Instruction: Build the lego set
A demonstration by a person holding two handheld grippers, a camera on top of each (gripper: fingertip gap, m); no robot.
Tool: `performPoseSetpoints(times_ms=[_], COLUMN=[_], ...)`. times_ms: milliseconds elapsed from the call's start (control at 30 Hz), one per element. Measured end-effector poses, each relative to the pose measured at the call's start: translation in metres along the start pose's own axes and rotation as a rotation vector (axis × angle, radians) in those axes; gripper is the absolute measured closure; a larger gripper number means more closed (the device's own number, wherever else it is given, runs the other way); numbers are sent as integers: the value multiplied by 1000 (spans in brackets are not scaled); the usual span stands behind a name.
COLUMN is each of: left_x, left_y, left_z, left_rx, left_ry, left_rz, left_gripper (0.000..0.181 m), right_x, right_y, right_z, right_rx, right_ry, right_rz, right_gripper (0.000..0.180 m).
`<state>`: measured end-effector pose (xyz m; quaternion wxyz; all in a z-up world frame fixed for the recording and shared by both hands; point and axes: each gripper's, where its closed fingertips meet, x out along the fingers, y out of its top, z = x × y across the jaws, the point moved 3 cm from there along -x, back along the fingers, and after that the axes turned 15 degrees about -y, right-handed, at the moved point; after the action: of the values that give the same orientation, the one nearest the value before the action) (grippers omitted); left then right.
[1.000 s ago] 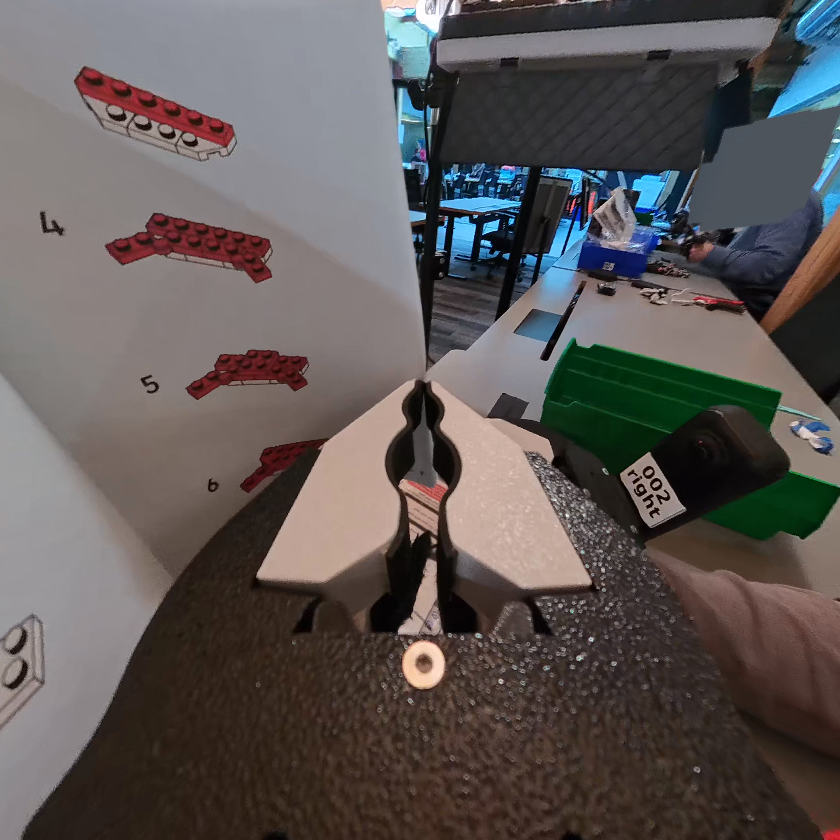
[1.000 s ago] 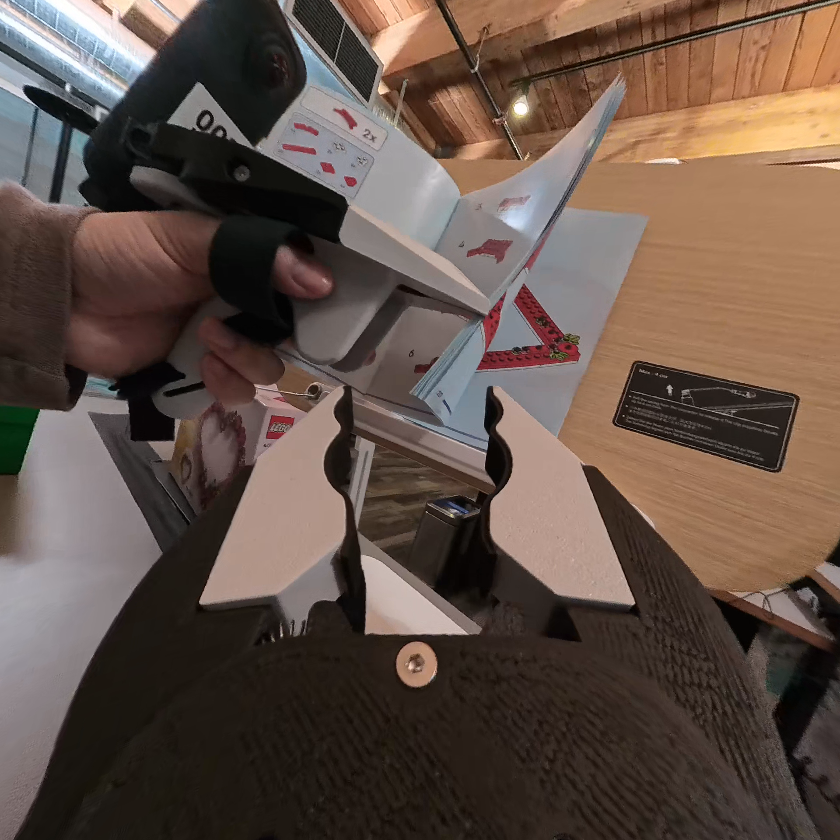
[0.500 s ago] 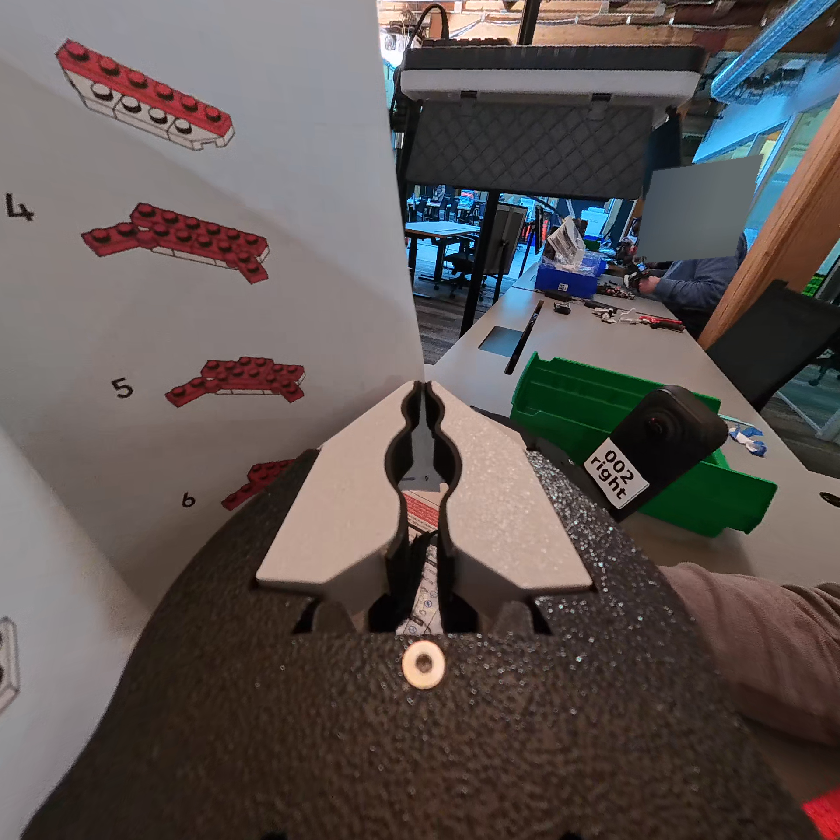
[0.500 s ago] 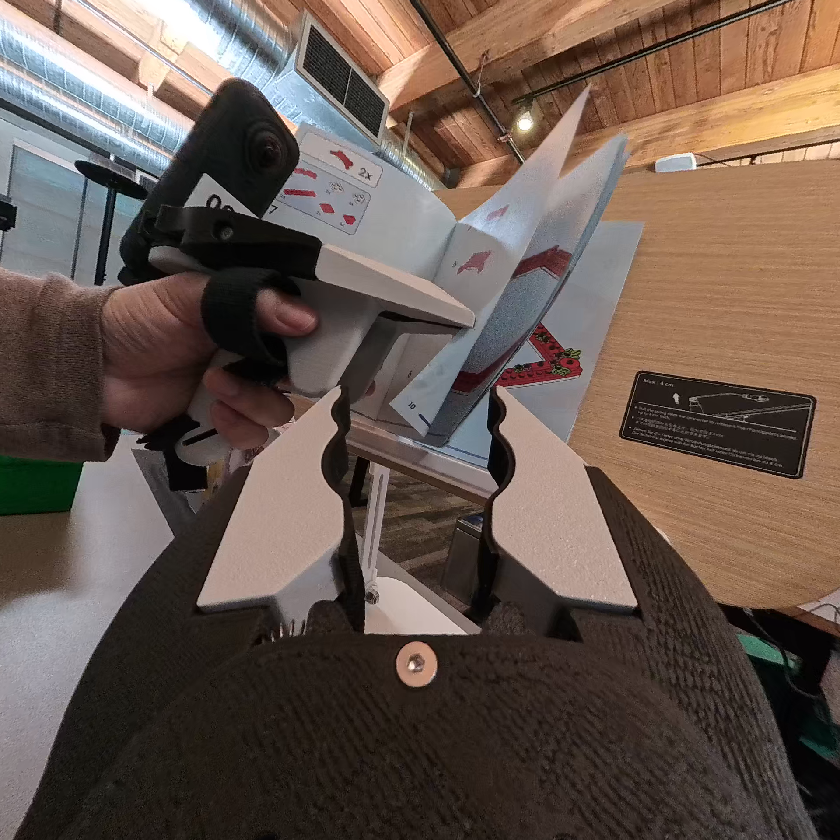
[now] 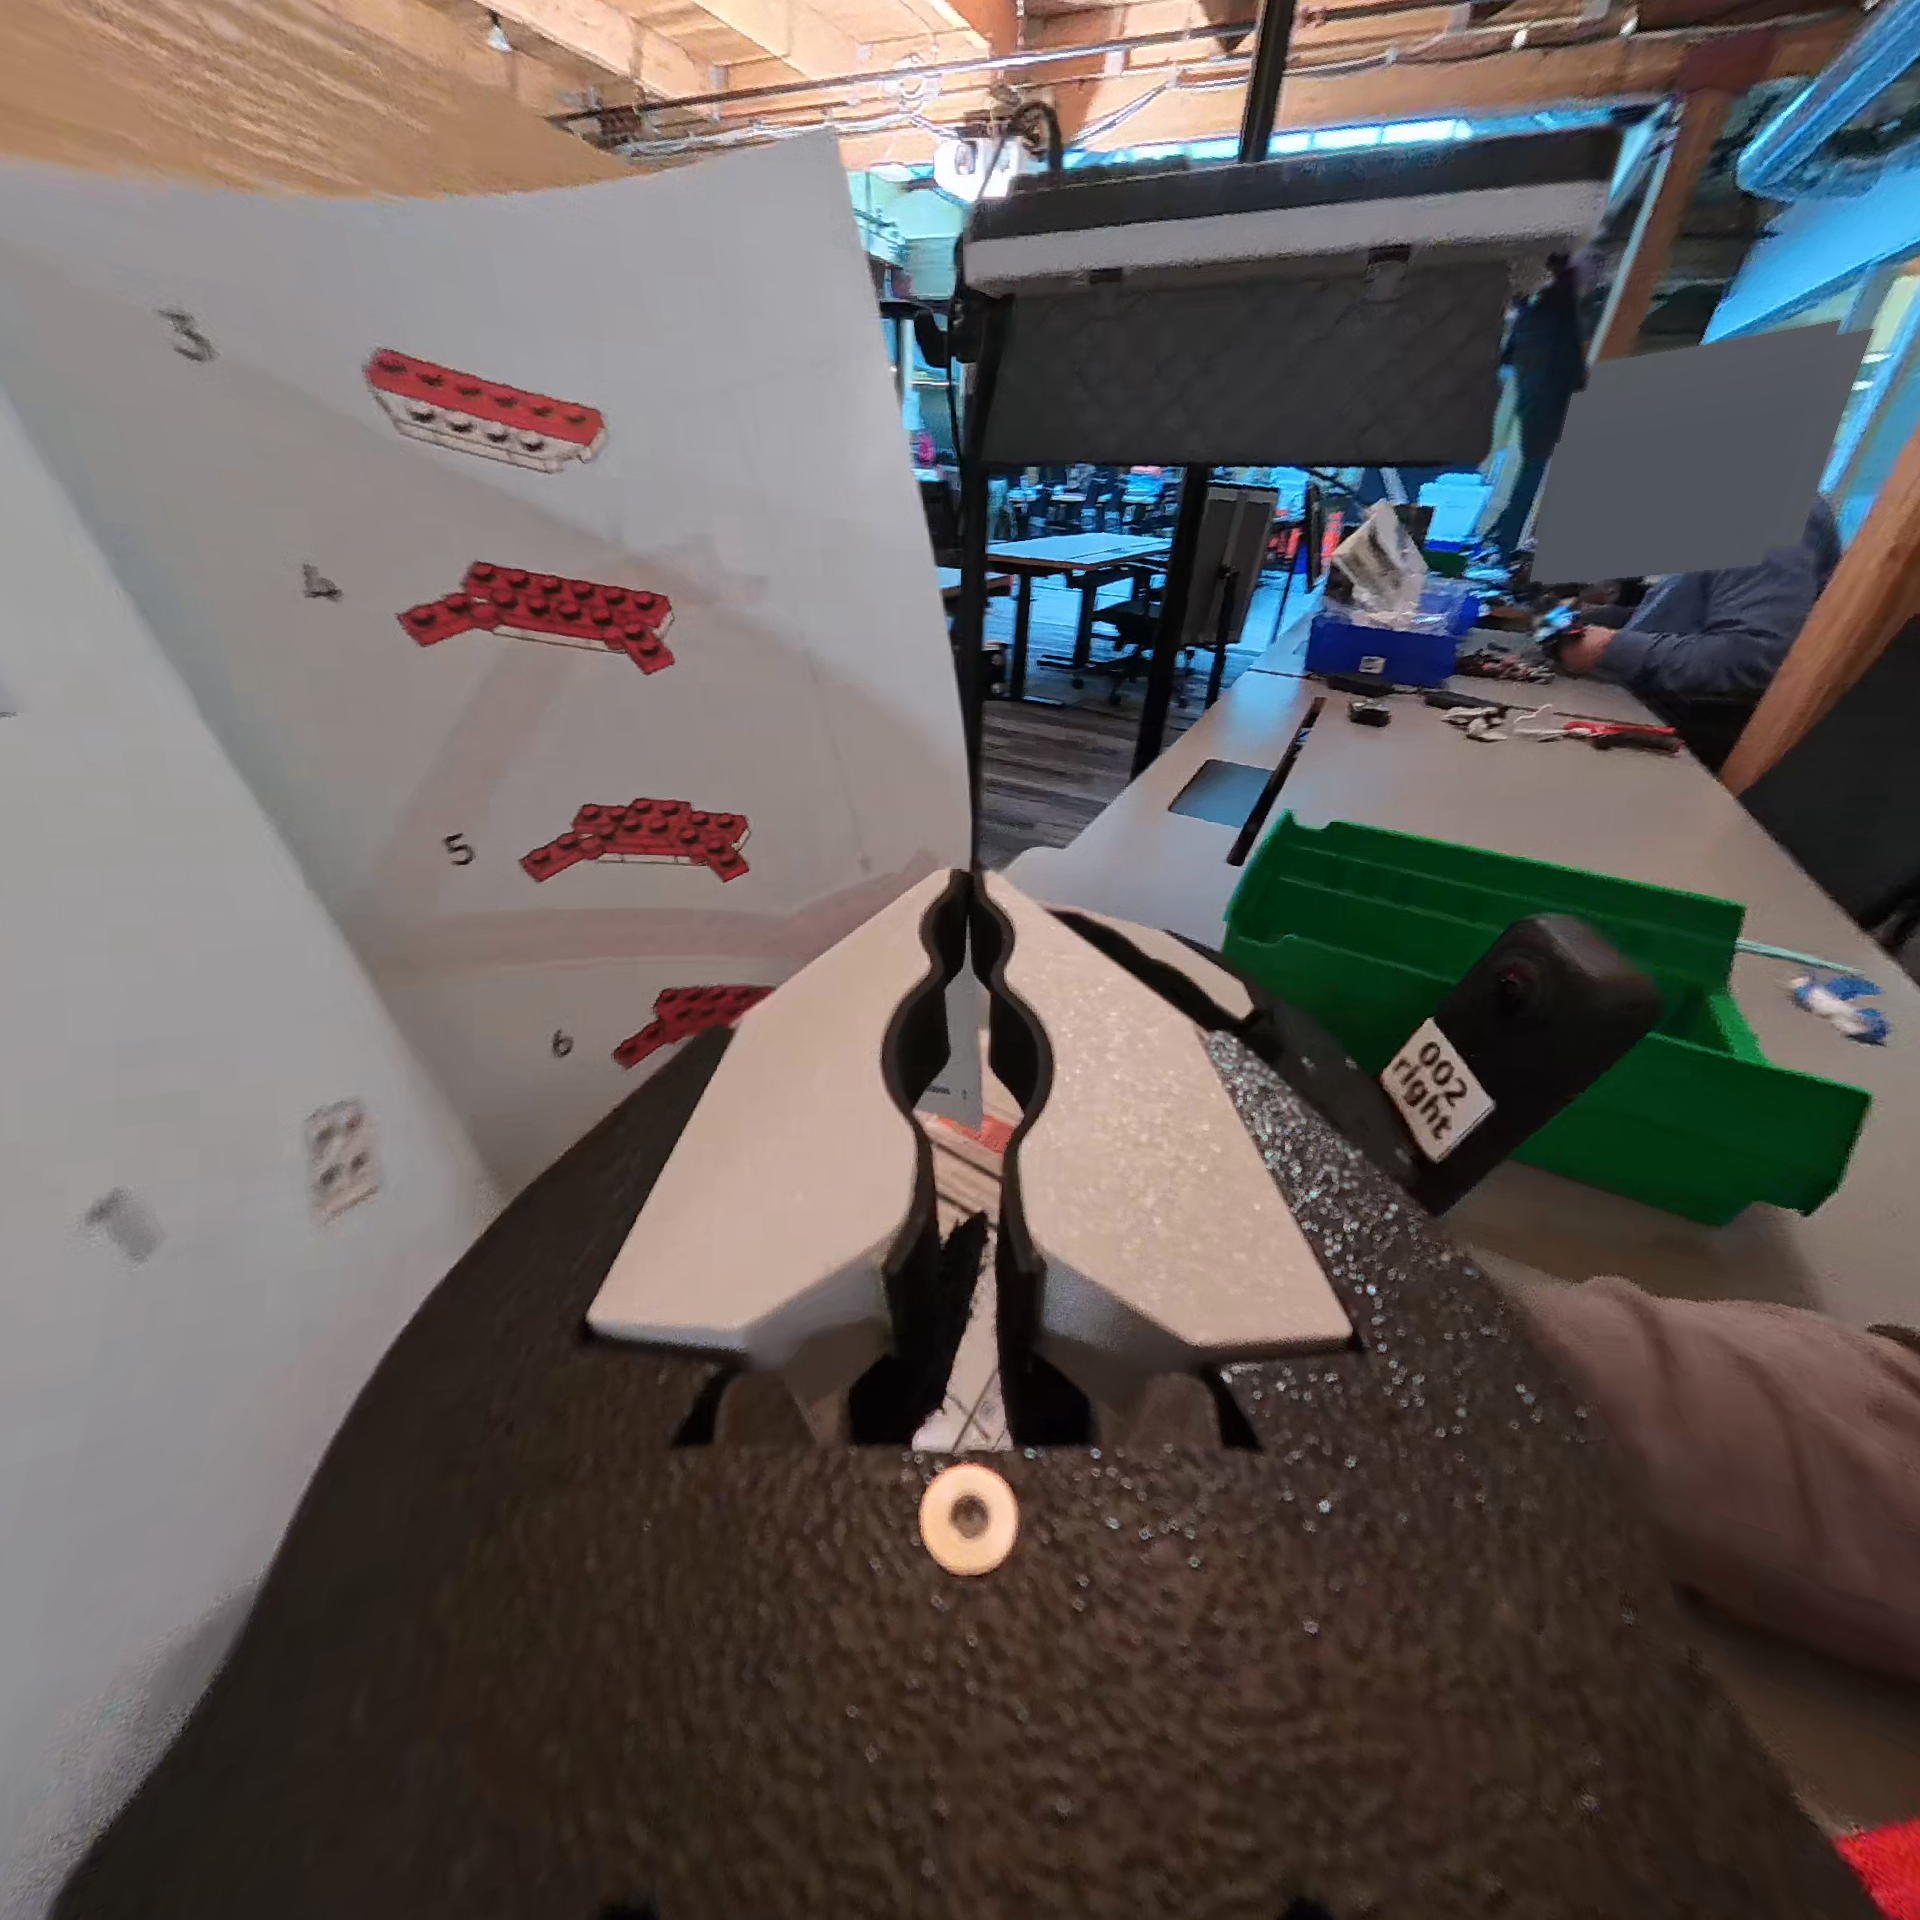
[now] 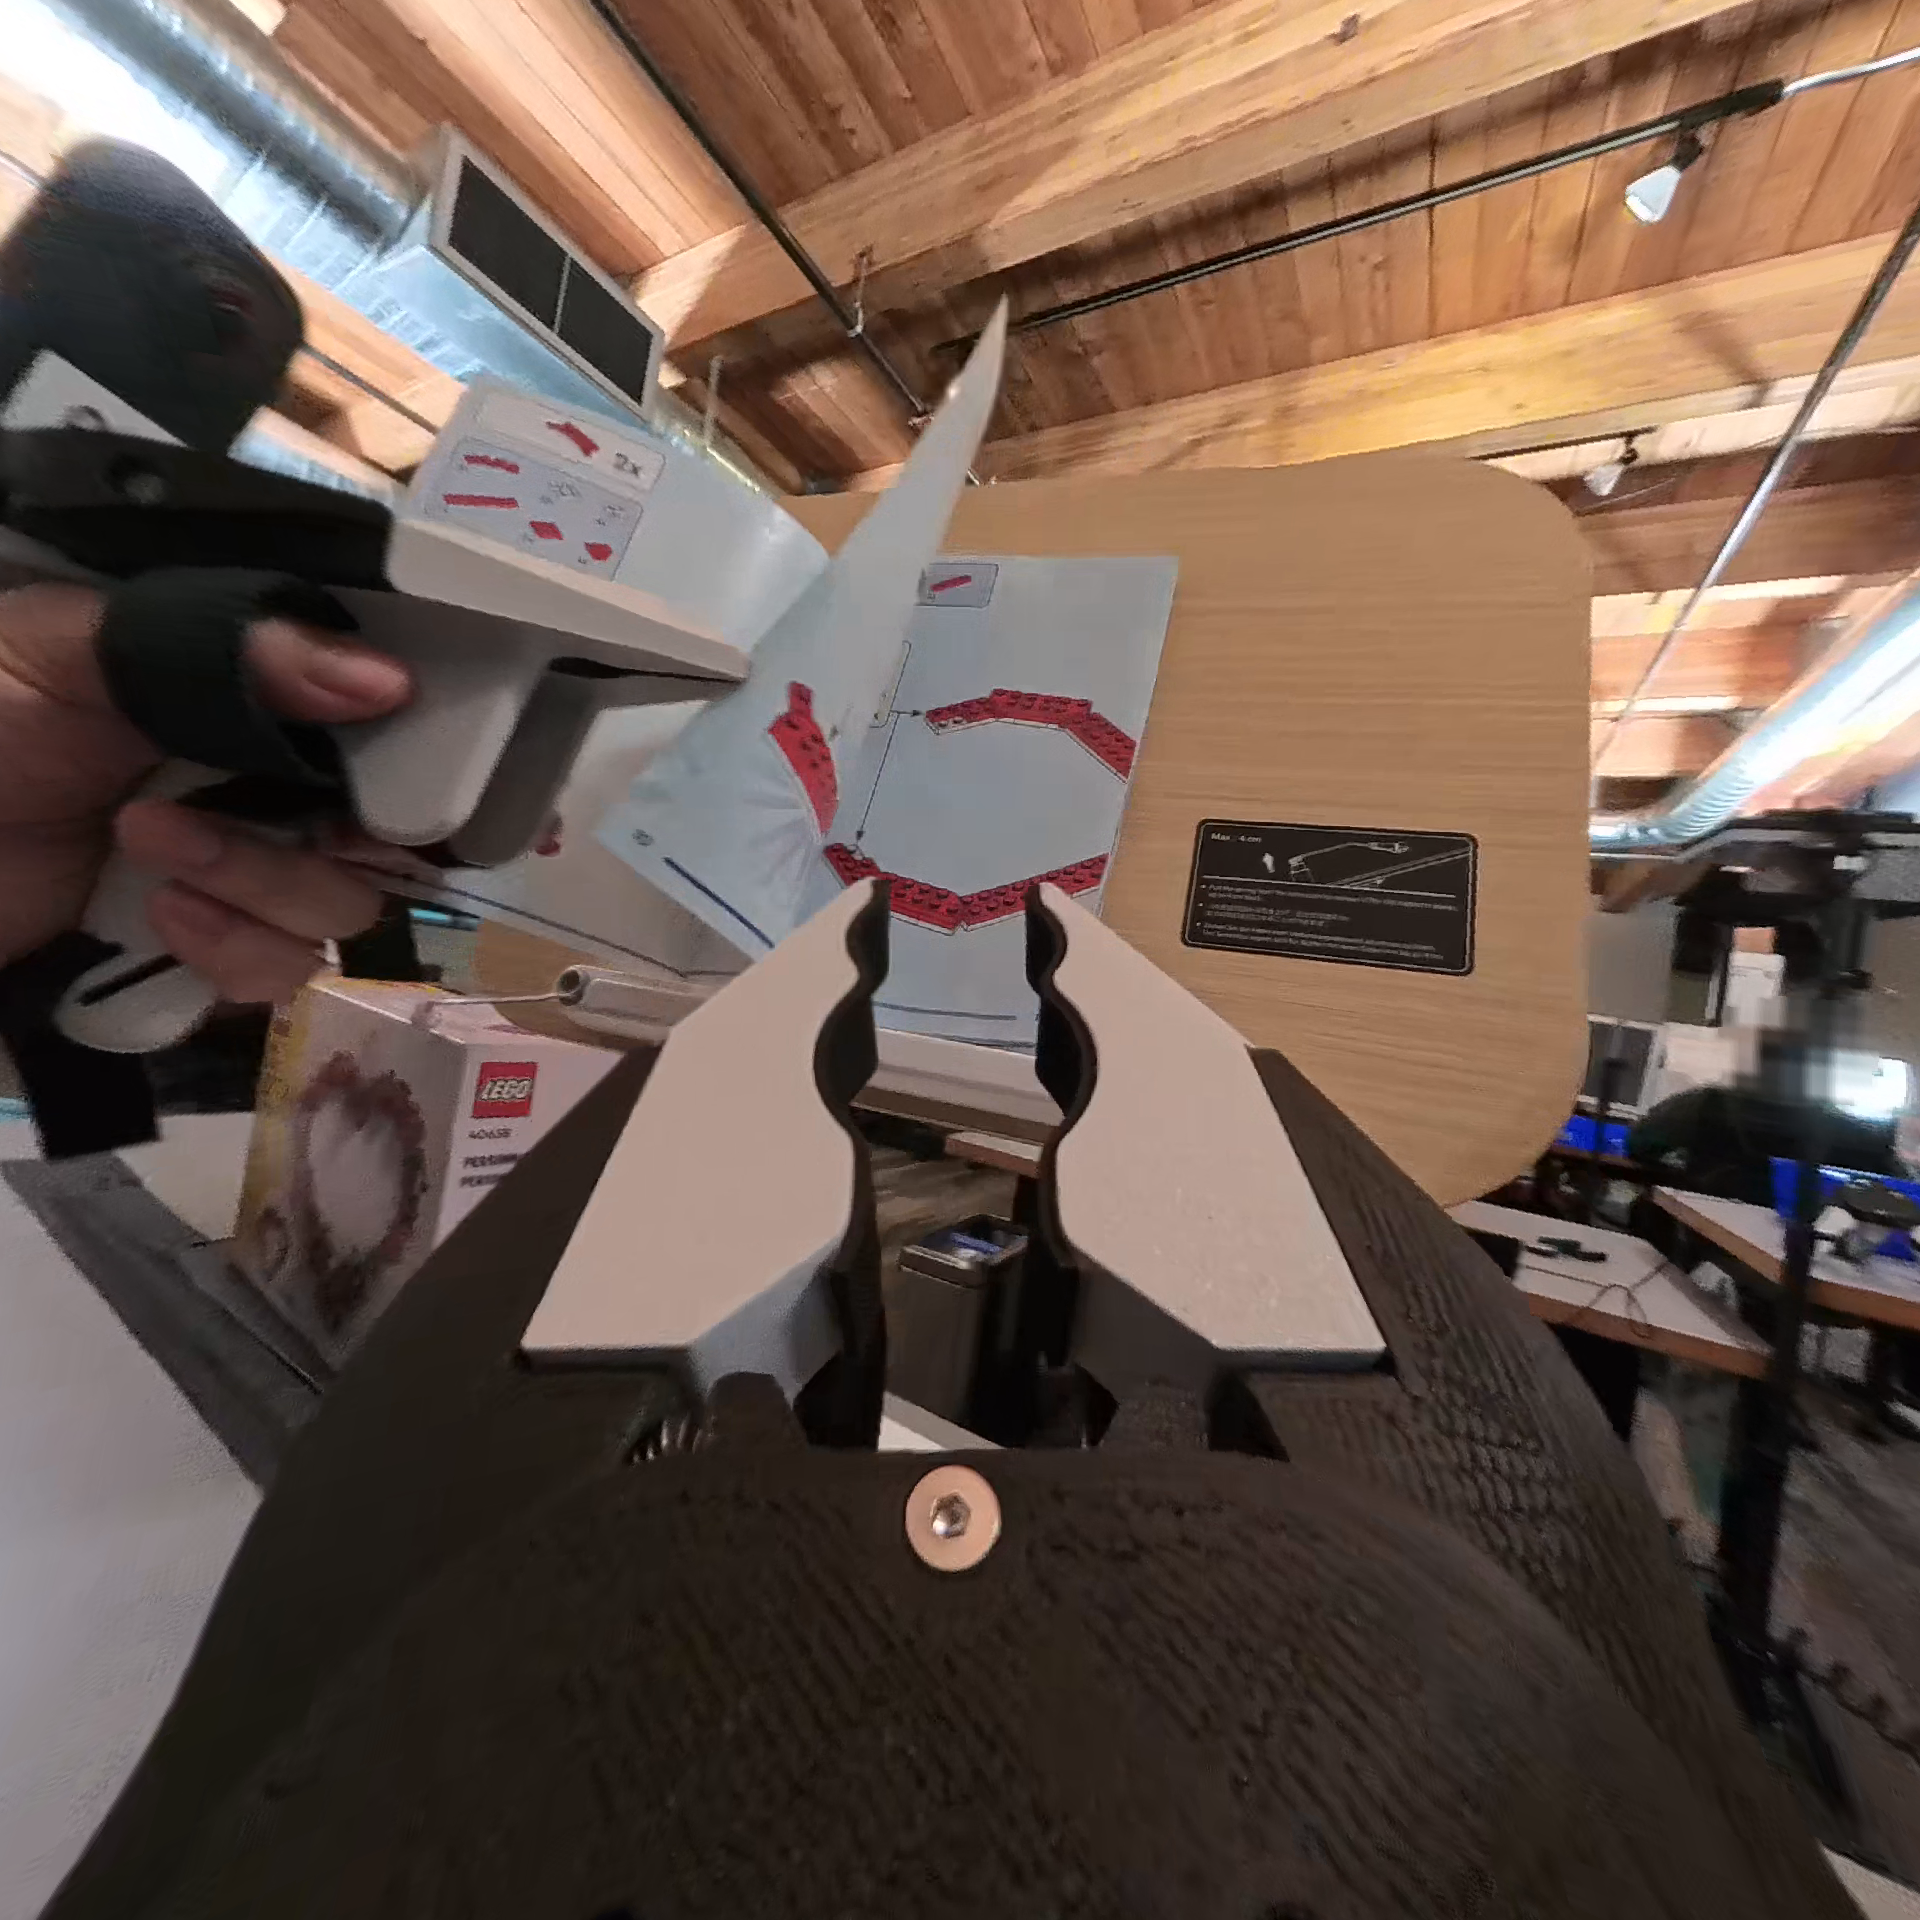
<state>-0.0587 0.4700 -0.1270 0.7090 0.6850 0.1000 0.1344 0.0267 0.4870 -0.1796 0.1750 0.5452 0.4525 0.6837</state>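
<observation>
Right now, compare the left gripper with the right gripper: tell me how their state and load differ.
The left gripper is shut, its fingertips pinching a page of the instruction booklet; the right gripper stands open and holds nothing. The left gripper reaches into the booklet's pages, while the right gripper sits short of them, pointing at the page propped against the wooden board. Both have light grey fingers with wavy black inner pads on a black body.
</observation>
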Motion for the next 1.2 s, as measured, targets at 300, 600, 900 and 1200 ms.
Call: performPoseSetpoints(times_ms=[300, 600, 900, 1200], left_x=[-72, -135, -170, -180], left_y=[6, 6, -11, -7], left_z=[6, -10, -30, -48], left_rx=[60, 38, 36, 104], left_ry=[122, 268, 529, 671], left_rz=[71, 159, 182, 79], left_gripper=[181, 181, 181, 130], right_x=[27, 77, 90, 96], right_y=[-3, -13, -33, -38], right_z=[-56, -96, -118, -125], right_rx=[-235, -167, -174, -247], right_ry=[103, 241, 282, 275], right_rz=[-91, -326, -474, -515], right_gripper=[179, 180, 180, 180])
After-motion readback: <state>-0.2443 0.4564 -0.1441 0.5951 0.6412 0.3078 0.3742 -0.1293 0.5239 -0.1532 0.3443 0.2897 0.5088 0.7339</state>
